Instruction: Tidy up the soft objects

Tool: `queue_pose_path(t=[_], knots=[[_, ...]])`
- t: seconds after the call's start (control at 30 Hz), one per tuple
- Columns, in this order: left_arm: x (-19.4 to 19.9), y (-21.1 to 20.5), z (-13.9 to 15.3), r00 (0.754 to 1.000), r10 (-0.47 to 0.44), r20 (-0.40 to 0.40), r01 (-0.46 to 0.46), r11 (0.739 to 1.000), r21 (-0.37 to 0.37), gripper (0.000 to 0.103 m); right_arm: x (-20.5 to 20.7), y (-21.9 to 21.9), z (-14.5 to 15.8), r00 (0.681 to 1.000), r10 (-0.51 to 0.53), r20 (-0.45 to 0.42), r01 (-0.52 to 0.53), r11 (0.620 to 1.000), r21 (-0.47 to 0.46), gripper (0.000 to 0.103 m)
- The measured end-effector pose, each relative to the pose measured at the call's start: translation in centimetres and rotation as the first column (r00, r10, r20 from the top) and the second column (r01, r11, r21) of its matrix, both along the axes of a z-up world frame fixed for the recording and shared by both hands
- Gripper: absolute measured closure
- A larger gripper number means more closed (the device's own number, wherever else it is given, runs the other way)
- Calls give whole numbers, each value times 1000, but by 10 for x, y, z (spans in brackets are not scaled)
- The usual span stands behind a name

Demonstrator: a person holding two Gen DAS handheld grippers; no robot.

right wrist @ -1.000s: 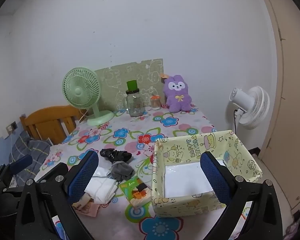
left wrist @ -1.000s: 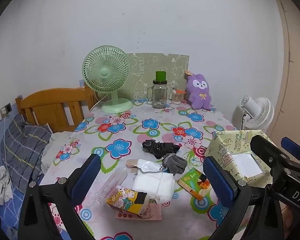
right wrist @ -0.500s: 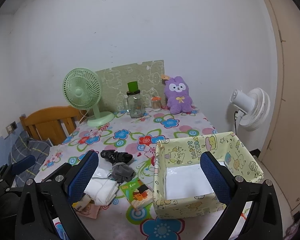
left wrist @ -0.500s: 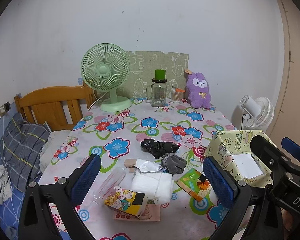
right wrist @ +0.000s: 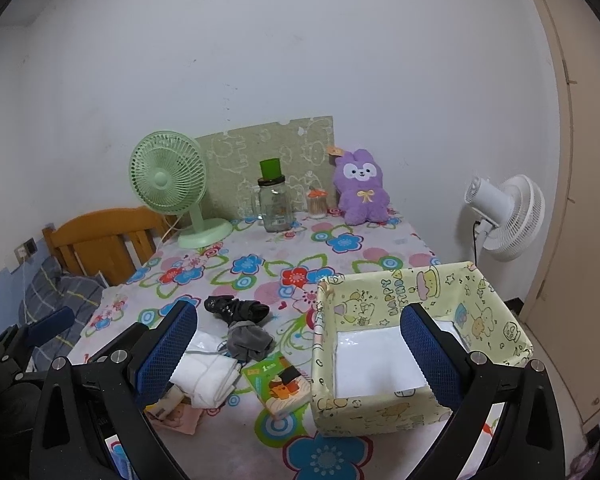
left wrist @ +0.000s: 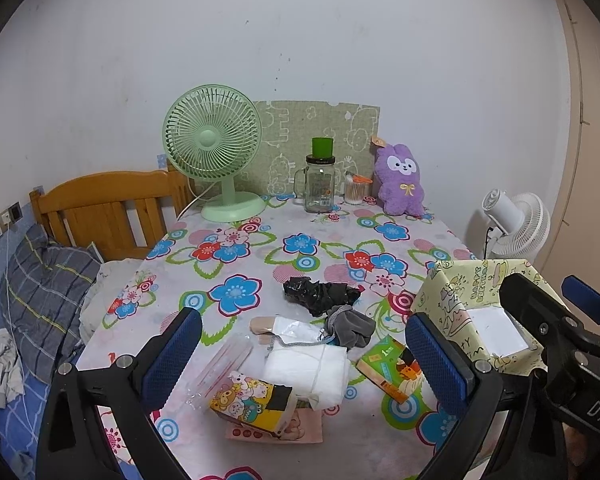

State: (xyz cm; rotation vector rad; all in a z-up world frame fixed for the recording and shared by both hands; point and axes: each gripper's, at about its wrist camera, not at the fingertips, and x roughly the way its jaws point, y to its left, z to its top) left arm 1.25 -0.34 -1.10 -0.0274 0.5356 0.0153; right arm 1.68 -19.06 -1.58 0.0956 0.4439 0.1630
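A pile of soft things lies on the flowered table: a black crumpled cloth point(left wrist: 320, 294) point(right wrist: 236, 308), a grey sock point(left wrist: 350, 328) point(right wrist: 248, 342), a white folded cloth point(left wrist: 306, 370) point(right wrist: 204, 376) and a pink cloth point(left wrist: 276, 432). A yellow cartoon-print box point(right wrist: 416, 344) point(left wrist: 472, 308) stands open at the right, with only its white bottom showing inside. My left gripper point(left wrist: 304, 356) is open and empty above the pile. My right gripper point(right wrist: 296, 356) is open and empty, in front of the box's left wall.
A small colourful packet point(left wrist: 256, 402) and a green picture book point(left wrist: 392, 366) point(right wrist: 278, 384) lie by the pile. At the table's back stand a green fan point(left wrist: 214, 148), a glass jar point(left wrist: 320, 188) and a purple plush rabbit point(left wrist: 400, 182). A white floor fan point(right wrist: 504, 216) stands right; a bed point(left wrist: 48, 292) left.
Both grippers have drawn back and risen slightly, so the table objects sit a little lower and farther in view. Nothing on the table has moved.
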Motion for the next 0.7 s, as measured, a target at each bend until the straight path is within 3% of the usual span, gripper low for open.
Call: queue_pose_path(t=[0.7], knots=[[0,1,2,1000,4,-5,-4,1000,-1,2,0,3,1,1000,-6,-15,6,1000,3,0]])
